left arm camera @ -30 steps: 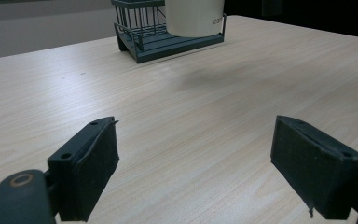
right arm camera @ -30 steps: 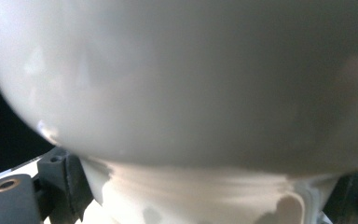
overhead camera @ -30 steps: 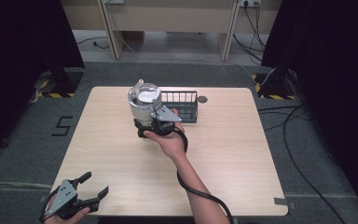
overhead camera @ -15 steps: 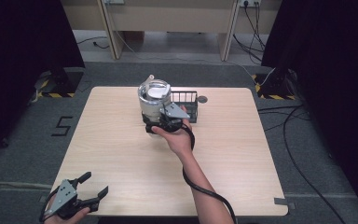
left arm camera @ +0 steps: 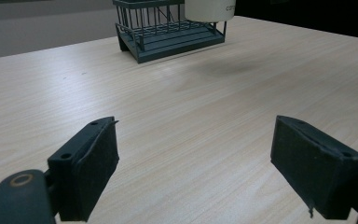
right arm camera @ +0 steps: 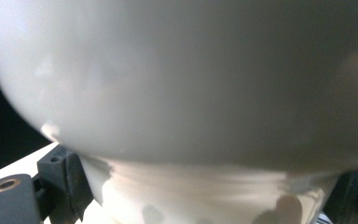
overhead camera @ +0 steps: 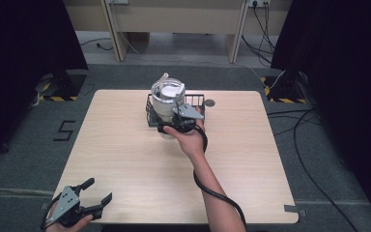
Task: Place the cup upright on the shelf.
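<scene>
Carried rightward and back over the last second: white, lidded plastic jar (overhead camera: 167,100), clamped in the right gripper (overhead camera: 173,126), now raised over the near-left corner of the dark wire basket (overhead camera: 198,100), not yet lowered in. Judged a placement into that basket, nearly complete. Left gripper (overhead camera: 92,196) idle, jaws wide apart and empty, well short of the basket at the table's near edge.

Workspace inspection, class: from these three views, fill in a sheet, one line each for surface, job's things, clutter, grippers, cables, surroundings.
Surface: pale wooden table.
Job's things: white jar held above a dark wire basket.
Clutter: nothing seen.
Grippers: right gripper clamps the jar; left gripper open at the table's near left corner.
Cables: black cable along the right forearm; more on the floor at right.
Surroundings: grey floor, black curtains either side.
</scene>
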Tool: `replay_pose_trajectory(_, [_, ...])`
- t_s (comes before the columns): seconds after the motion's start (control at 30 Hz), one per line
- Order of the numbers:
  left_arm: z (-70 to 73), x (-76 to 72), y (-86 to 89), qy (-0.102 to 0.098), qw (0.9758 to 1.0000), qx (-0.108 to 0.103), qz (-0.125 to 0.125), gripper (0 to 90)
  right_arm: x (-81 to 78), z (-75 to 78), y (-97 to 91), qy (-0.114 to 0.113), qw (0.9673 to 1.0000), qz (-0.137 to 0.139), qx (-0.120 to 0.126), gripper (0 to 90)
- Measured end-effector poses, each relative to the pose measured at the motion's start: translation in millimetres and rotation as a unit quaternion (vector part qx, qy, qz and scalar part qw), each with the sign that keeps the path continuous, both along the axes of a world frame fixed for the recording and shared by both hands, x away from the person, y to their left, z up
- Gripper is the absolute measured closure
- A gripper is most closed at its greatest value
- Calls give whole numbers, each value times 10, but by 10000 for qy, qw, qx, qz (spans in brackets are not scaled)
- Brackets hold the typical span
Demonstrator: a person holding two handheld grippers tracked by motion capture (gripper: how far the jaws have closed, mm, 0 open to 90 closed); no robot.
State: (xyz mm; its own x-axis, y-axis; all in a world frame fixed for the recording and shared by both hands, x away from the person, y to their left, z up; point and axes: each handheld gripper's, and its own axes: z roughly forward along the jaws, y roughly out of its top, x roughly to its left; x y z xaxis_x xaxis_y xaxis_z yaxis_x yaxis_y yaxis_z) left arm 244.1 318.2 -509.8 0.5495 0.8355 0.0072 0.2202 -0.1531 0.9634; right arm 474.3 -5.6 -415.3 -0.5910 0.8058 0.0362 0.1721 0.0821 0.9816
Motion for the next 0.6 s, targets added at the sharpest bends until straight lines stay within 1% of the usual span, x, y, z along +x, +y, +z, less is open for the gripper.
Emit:
replay_pose_trajectory(0.17, [0,-1,-1,-3,10000,-11,4,143,28,6,-37,24,10000,-68,1,103])
replay_pose_trajectory(0.3, [-1,0,1,-5,10000,-23,10,143,49,12,-64,-1,9999,-106,-21,103])
replay_pose_trajectory(0.37, [-1,0,4,2,10000,-17,12,143,68,16,-93,8,9999,-126,26,103])
replay_pose_trajectory(0.6, [-2,1,8,5,10000,-25,13,143,120,32,-160,10,9997,-232,20,103])
